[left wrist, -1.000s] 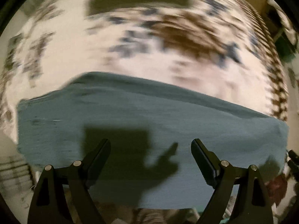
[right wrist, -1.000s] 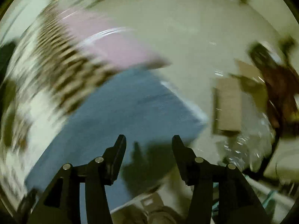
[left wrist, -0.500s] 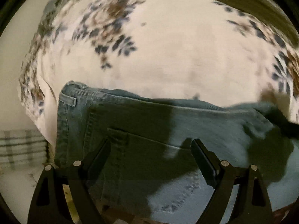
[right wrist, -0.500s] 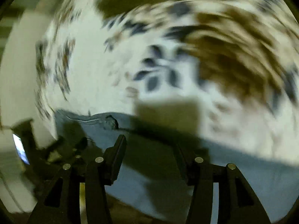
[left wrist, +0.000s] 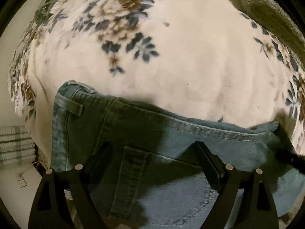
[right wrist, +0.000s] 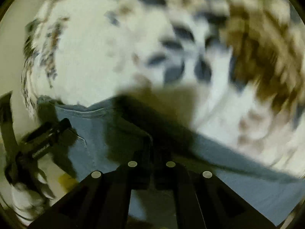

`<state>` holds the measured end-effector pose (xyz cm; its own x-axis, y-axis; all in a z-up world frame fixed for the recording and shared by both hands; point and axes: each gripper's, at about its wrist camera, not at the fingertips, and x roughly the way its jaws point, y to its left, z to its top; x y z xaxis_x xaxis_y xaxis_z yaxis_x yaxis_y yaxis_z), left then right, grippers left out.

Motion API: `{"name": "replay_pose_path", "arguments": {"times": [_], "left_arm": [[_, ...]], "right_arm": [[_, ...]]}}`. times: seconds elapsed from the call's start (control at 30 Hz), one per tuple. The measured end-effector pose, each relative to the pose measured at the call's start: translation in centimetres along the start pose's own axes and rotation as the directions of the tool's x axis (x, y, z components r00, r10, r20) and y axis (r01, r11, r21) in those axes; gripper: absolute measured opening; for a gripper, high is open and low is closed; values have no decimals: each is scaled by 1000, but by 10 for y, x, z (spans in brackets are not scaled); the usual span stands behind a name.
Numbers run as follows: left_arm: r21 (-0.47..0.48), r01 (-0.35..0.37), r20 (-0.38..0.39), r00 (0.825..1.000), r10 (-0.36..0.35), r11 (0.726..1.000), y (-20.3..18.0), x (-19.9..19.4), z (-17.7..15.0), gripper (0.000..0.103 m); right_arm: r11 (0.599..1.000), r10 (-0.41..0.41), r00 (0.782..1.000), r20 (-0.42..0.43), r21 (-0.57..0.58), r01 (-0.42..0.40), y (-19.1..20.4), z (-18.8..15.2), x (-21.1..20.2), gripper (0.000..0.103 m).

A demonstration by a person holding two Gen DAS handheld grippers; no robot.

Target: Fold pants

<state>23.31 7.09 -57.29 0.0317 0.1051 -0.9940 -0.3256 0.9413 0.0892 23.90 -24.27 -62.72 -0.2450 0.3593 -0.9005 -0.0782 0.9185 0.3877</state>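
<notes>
Blue jeans lie on a floral blanket, waistband and belt loop at the left, back pocket under my left gripper. The left gripper is open and hovers just above the pocket area. In the blurred right wrist view the jeans run across the lower frame. My right gripper is shut, its fingers together over the denim's upper edge; whether fabric is pinched between them is hidden by shadow. The left gripper also shows at the left of the right wrist view.
The white blanket with blue and brown flowers covers the bed beyond the jeans. An olive fuzzy cushion lies at the top right. The bed's left edge drops to the floor, where a striped cloth lies.
The right gripper has closed from open. It swung from the floor side over to the jeans' edge. The left gripper moved closer to the waistband and pocket and stayed open.
</notes>
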Motion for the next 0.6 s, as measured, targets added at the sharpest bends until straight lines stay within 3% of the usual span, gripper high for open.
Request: {"name": "replay_pose_path", "arguments": {"times": [0.03,0.07,0.1,0.13,0.23,0.33,0.37,0.4,0.43,0.6], "left_arm": [[4,10,2,1000,-10,1000,0,-2,1,88],[10,13,6,1000,-13,1000,-1,-3,1,88],[17,14,12,1000,-14,1000,-2,-5,1,88],[25,16,18,1000,-16,1000,-4,-6,1,88],[49,14,3,1000,-14,999,-8,-1,7,88],[66,8,0,1000,-8,998,-19,9,7,91],[67,13,2,1000,-13,998,-17,11,7,93],[64,19,8,1000,-20,998,-16,14,7,97],[62,29,17,999,-31,998,-14,17,7,98],[48,91,48,994,-94,995,-11,29,4,103]], "right_arm": [[1000,20,1000,-4,-8,-20,1,1,-4,9],[998,64,998,10,-6,-64,0,5,-12,19],[996,92,996,24,0,-92,1,8,-17,35],[991,131,991,31,1,-131,2,13,-21,42],[993,116,991,-73,-24,-118,12,26,-2,45],[990,5,992,-125,-137,-22,44,29,24,44],[986,-30,992,-122,-164,10,50,31,28,33],[980,-49,992,-120,-197,25,57,31,29,16],[977,-67,993,-93,-210,46,62,29,27,12],[991,-91,996,-18,-99,88,63,30,11,7]]}}
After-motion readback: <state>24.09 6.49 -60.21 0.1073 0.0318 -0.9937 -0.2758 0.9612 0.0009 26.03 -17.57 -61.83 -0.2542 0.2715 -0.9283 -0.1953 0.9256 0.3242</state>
